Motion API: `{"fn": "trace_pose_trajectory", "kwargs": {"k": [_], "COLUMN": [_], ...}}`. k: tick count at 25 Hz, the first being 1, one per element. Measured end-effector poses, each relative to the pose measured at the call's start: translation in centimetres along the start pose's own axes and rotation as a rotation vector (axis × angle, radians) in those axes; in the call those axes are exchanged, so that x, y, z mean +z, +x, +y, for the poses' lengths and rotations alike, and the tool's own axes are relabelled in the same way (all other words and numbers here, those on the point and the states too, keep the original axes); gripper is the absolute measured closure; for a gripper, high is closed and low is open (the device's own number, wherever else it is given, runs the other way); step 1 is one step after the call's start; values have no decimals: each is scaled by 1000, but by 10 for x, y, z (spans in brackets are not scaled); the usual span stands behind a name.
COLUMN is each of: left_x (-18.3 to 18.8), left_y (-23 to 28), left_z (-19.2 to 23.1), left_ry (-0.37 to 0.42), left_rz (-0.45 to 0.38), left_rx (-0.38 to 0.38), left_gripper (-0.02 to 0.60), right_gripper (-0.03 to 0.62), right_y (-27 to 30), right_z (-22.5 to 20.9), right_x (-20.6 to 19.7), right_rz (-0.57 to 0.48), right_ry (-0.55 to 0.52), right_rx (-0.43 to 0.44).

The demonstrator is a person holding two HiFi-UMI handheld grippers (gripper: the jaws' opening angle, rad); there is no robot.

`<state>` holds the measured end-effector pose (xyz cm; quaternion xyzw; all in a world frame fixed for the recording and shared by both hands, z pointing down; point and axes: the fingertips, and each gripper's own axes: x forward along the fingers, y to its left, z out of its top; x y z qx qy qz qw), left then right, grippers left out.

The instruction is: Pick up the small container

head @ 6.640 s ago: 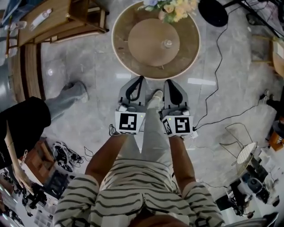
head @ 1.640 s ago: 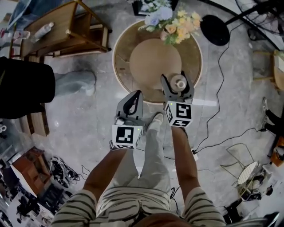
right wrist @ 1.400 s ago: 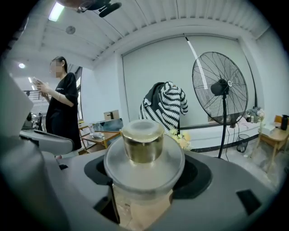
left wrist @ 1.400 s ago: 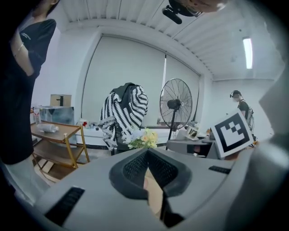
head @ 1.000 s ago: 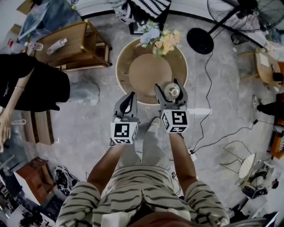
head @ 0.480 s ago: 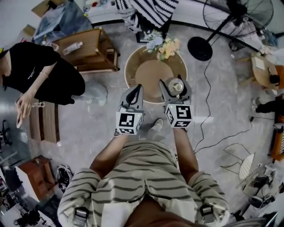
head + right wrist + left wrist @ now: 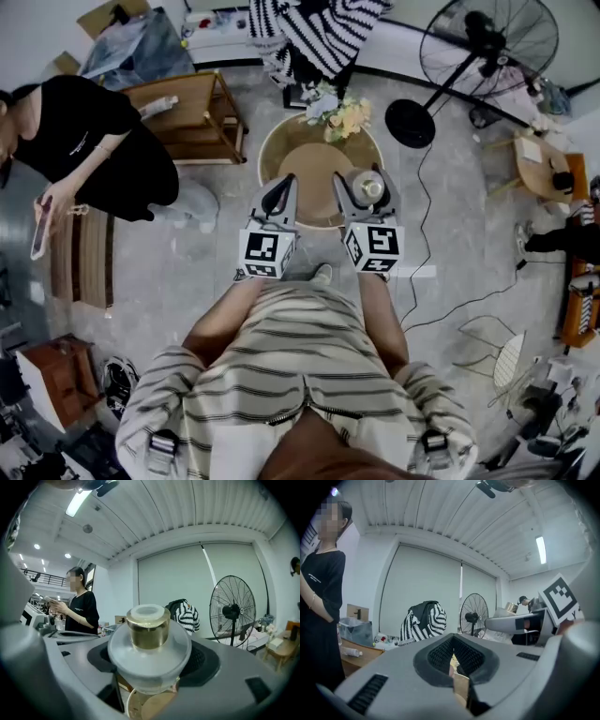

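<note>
Head view: left hand-held gripper [image 7: 278, 194] and right hand-held gripper [image 7: 366, 180] side by side over the round bench [image 7: 309, 164]; small container [image 7: 367, 188] between the right jaws, held above the bench.
Left gripper view: jaws closed together, nothing between them.
Right gripper view: jaws spread wide, pressing on the upright frosted, gold-collared small container.

Both arms fwd, grippers side by side.
L gripper [image 7: 284, 183]: jaws together, empty. R gripper [image 7: 358, 178]: jaws wide, clamped on small container [image 7: 149, 646]; both approx. level.
</note>
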<state>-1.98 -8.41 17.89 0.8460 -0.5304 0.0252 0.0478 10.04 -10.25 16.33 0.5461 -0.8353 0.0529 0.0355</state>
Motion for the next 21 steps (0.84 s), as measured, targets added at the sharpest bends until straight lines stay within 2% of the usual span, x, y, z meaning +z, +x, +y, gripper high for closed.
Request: {"fn": "trace_pose_trajectory", "kwargs": {"k": [21], "left_x": [21], "left_y": [13], "left_z": [8], "left_ry": [26], "left_rz": [-53], "left_rx": [0], "left_gripper": [578], "right_gripper": [249], "right_y": [11], "right_z": [-6], "right_x": [8], "right_rz": [-23], "right_ry": [-27], "right_rx": [-11]}}
